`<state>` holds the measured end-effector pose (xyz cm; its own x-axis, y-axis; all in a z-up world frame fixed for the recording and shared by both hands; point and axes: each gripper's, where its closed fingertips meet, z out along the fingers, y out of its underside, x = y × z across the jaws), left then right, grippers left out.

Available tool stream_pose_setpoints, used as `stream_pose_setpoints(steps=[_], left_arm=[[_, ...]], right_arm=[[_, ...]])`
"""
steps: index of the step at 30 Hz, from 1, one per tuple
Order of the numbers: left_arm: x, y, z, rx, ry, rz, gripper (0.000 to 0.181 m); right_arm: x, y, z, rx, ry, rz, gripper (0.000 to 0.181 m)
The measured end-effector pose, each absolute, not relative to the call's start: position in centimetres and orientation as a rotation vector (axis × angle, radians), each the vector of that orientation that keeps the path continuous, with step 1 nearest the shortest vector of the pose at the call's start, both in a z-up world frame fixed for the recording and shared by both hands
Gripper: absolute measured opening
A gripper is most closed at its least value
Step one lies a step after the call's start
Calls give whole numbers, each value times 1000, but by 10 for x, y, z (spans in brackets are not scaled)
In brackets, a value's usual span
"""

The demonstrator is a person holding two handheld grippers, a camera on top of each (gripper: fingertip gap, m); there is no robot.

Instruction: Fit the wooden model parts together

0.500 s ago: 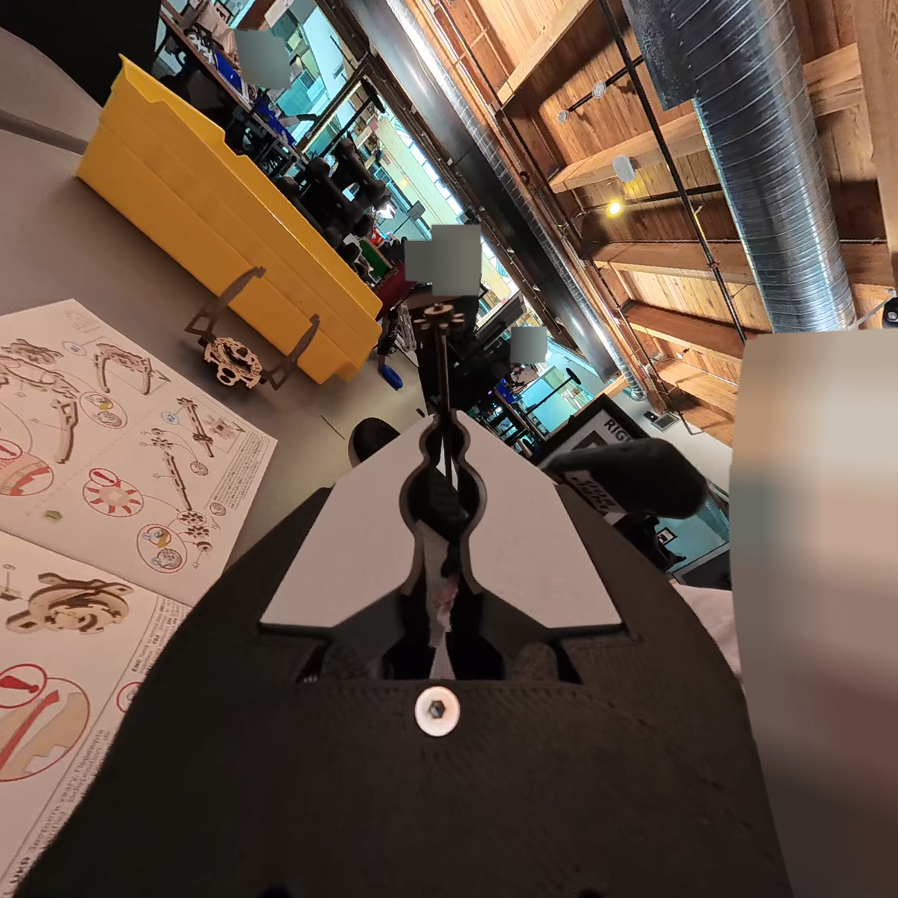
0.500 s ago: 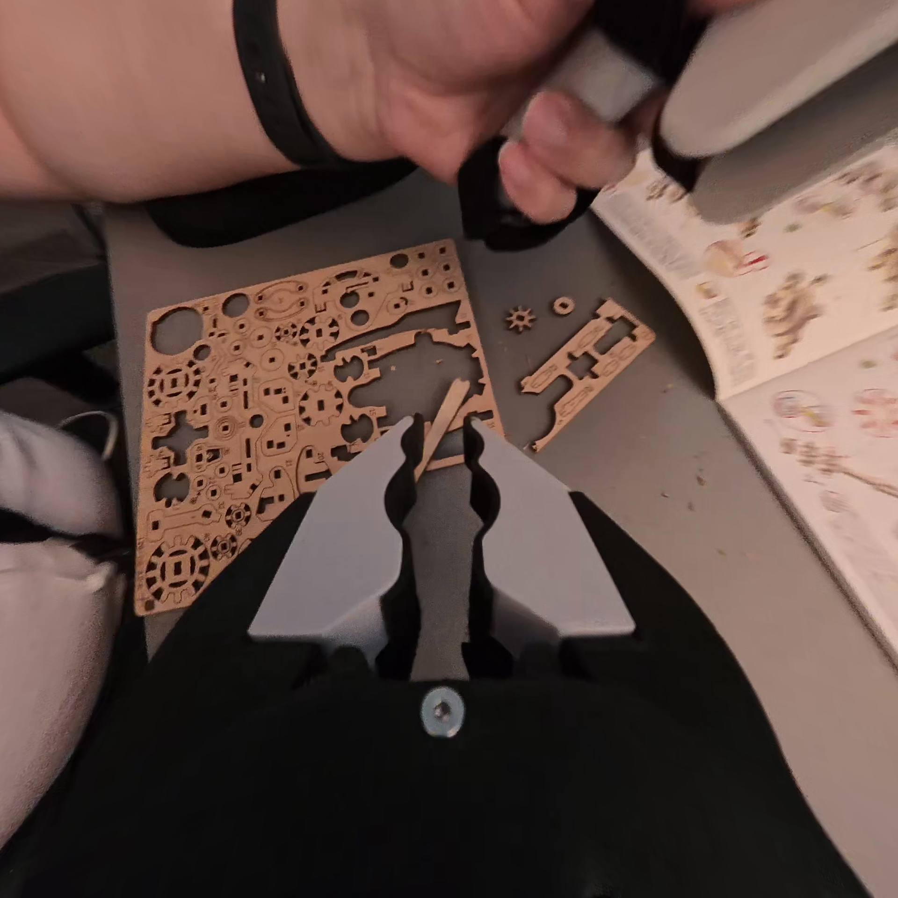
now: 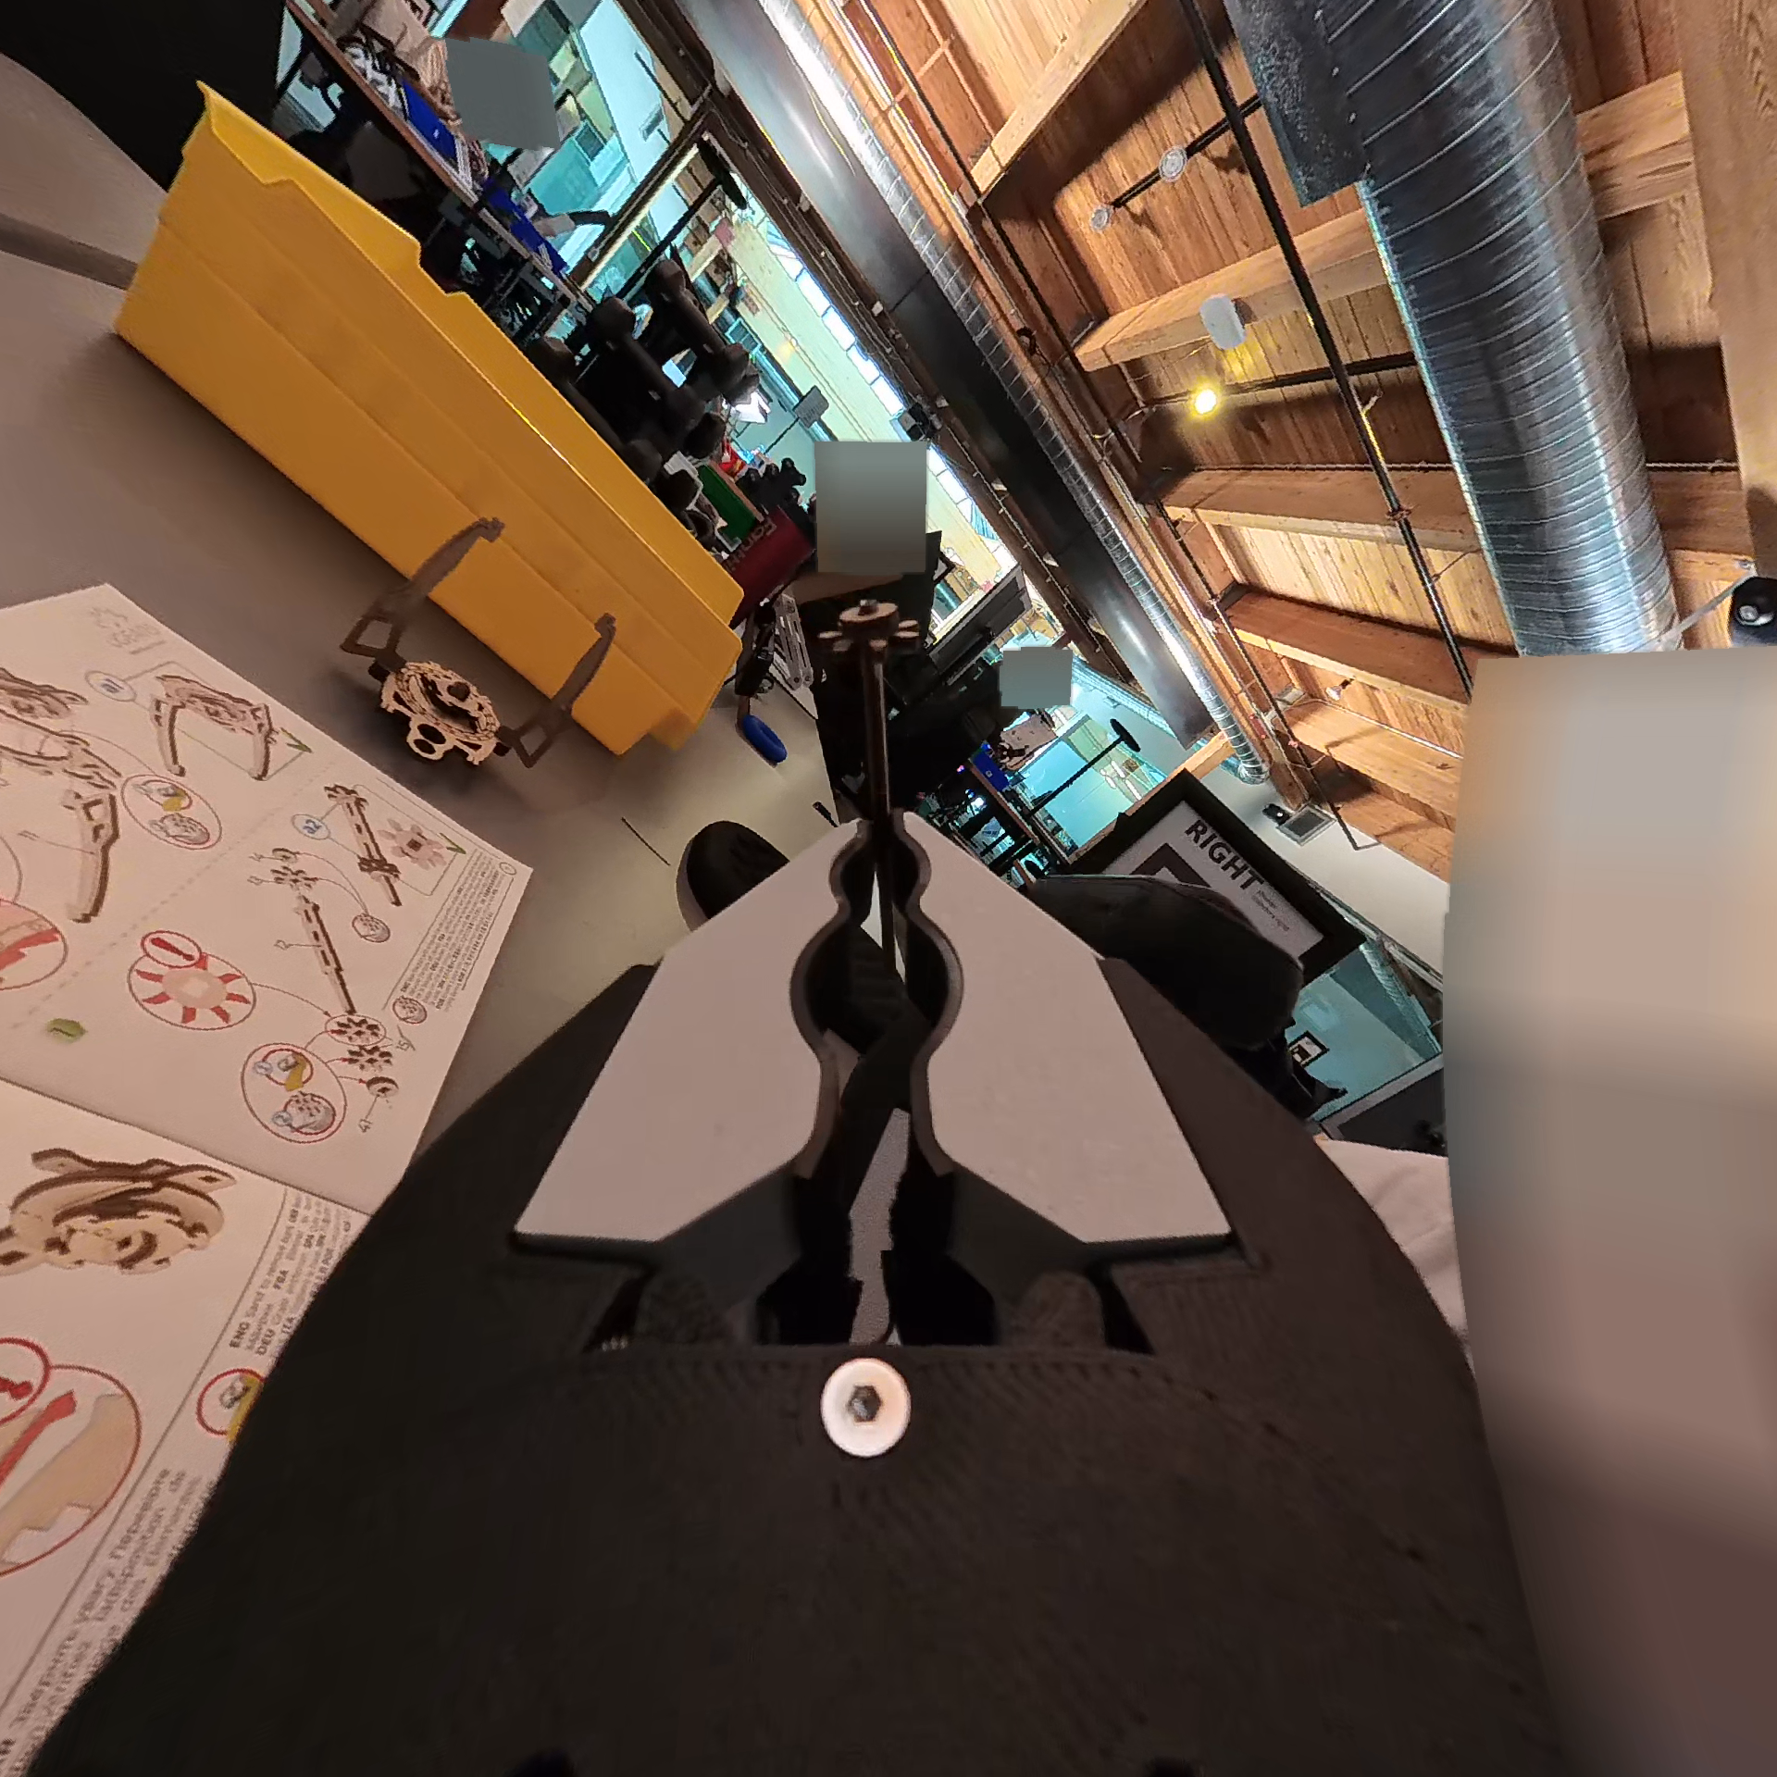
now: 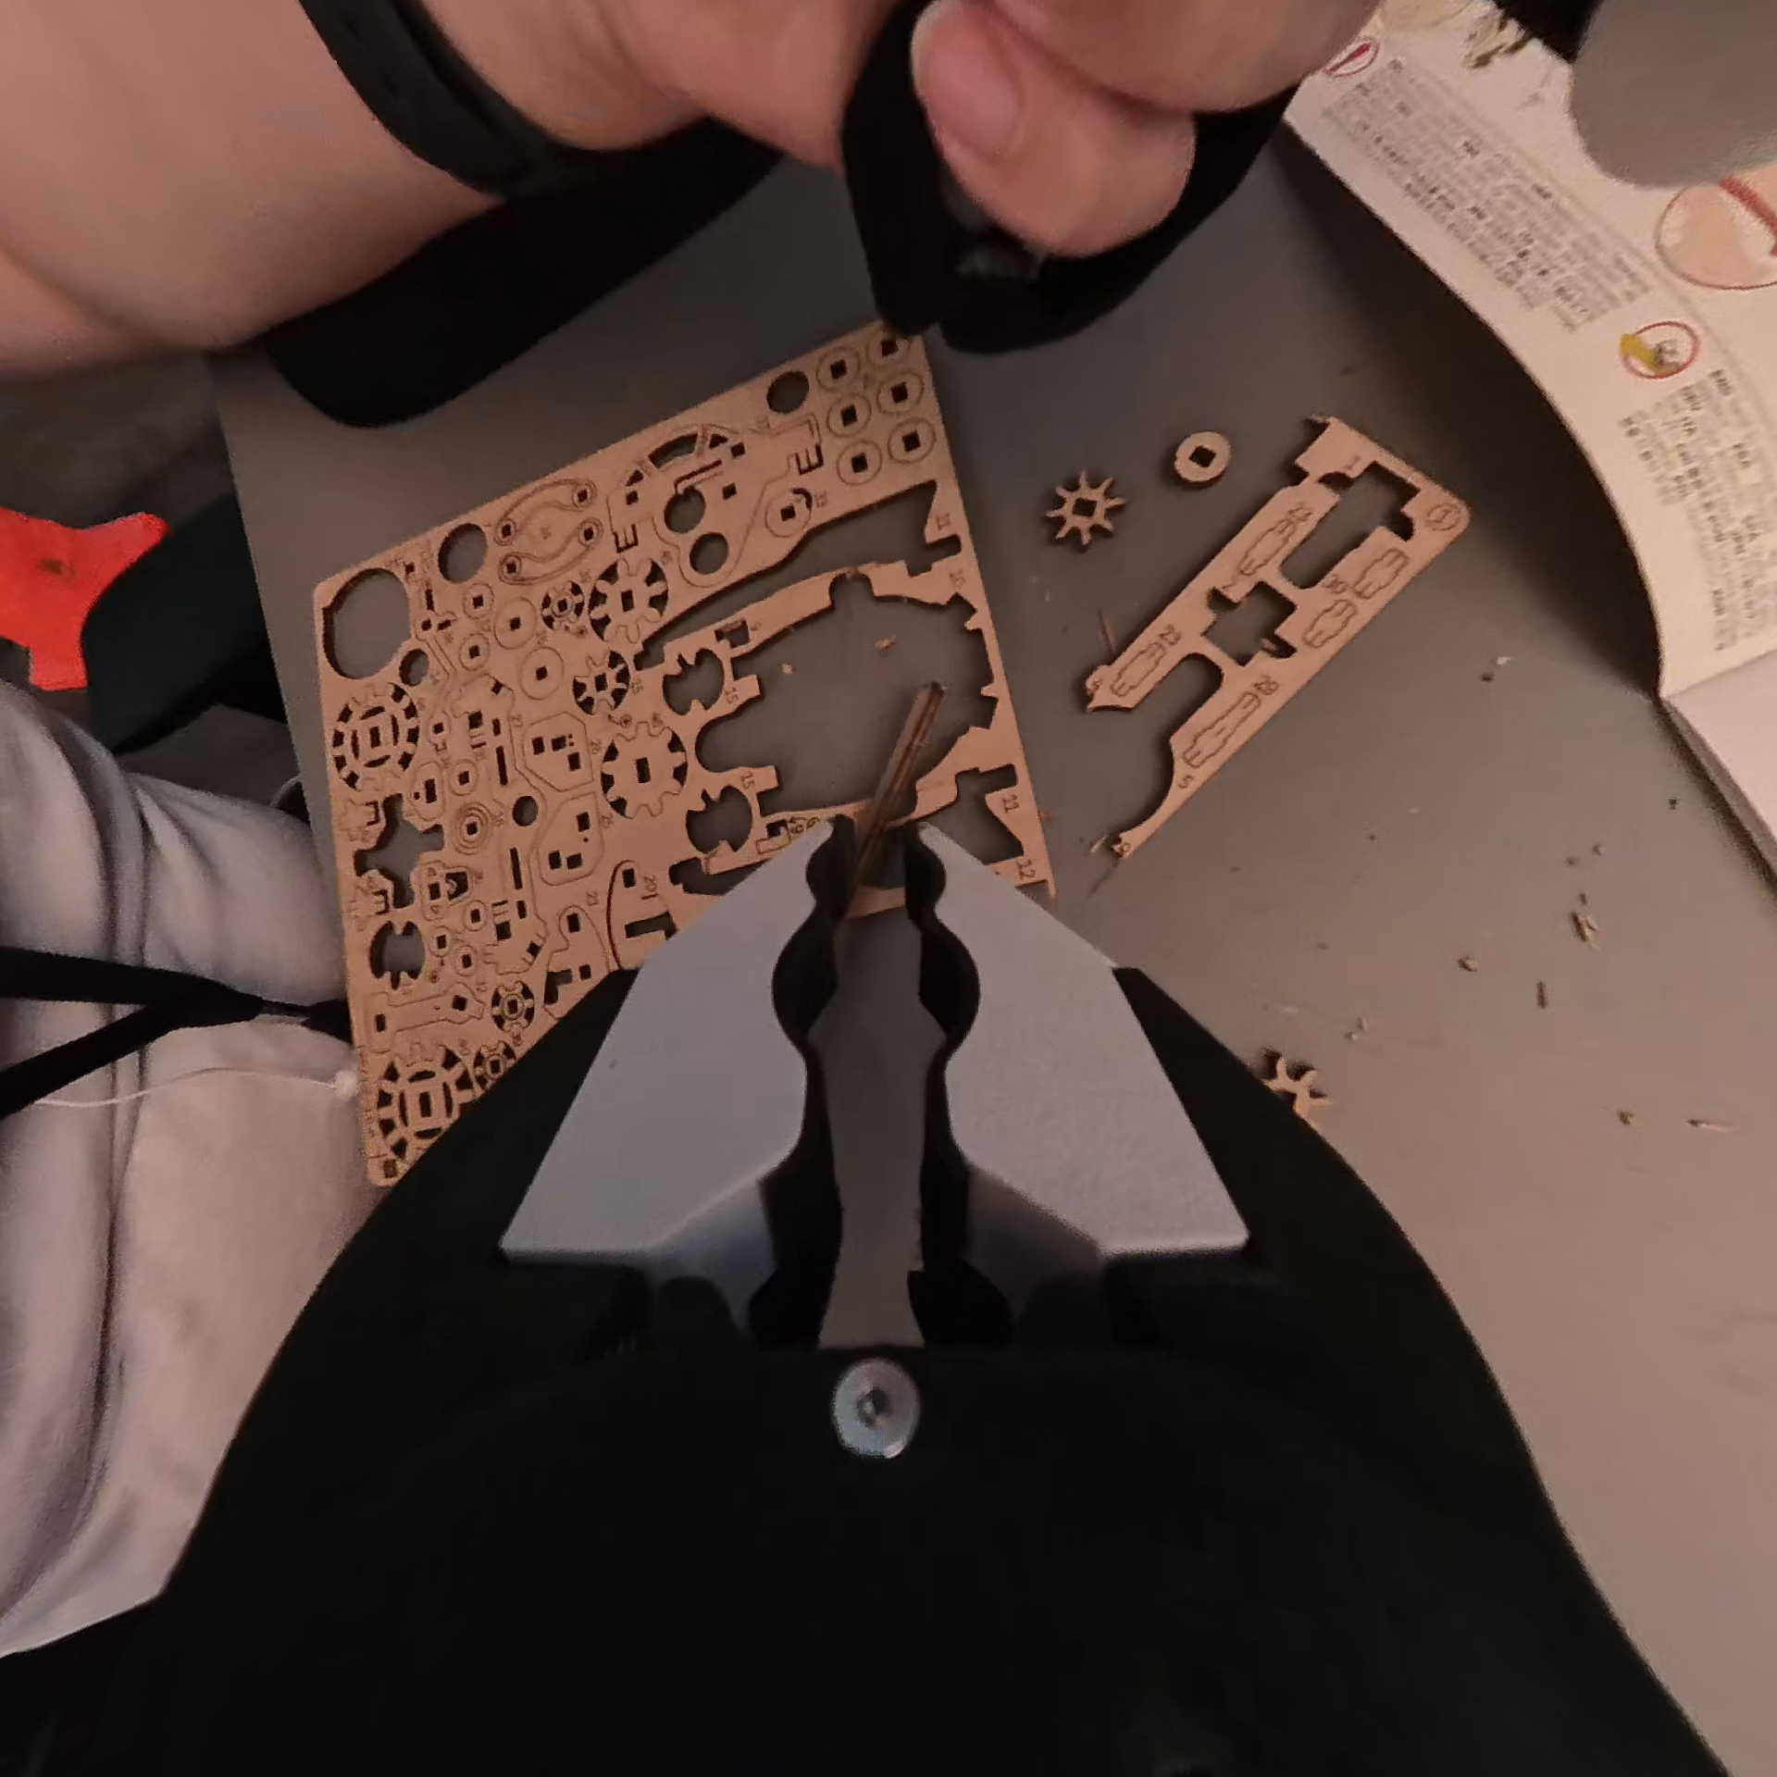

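Left tool (image 3: 880,832) clamped on thin dark wooden rod with small gear at far tip (image 3: 873,673); rod axis runs straight out, away from bench.

Right tool (image 4: 875,832) pinches flat pale wooden stick (image 4: 904,760), axis far-right, over laser-cut plywood sheet (image 4: 538,731) on grey bench (image 4: 1346,962).

Versus earlier frame: right tool nearer sheet, stick more end-on; left tool unchanged.

Workshop hall: exposed timber ceiling (image 3: 1135,240), metal duct (image 3: 1500,337), yellow bins (image 3: 385,423) on grey worktable (image 3: 192,538).
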<state>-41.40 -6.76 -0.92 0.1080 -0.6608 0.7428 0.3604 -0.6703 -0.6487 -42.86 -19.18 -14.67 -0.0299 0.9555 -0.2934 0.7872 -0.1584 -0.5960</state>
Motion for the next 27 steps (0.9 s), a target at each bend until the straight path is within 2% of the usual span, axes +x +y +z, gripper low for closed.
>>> stream_pose_setpoints(steps=[5, 13, 16, 19, 22, 27], left_arm=[[-413, -68, -9, -1615, 305, -1674, 0], [-414, -68, -10, -1619, 300, -1678, 0], [-414, -71, -3, -1565, 264, -1785, 0], [-420, -73, 9, -1455, 176, -1983, 0], [-424, -81, 26, -1302, 149, -2167, 0], [-424, -86, 31, -1226, 126, -2257, 0]], right_arm=[[-430, -188, -145, -2056, -1840, 993, 0], [-425, -185, -130, -1787, -1854, 733, 0], [-425, -174, -95, -1502, -1835, 672, 0], [-421, -161, -34, -1167, -1688, 727, 0], [-419, -134, 13, -1101, -1516, 840, 0], [-413, -130, 40, -951, -1412, 969, 0]])
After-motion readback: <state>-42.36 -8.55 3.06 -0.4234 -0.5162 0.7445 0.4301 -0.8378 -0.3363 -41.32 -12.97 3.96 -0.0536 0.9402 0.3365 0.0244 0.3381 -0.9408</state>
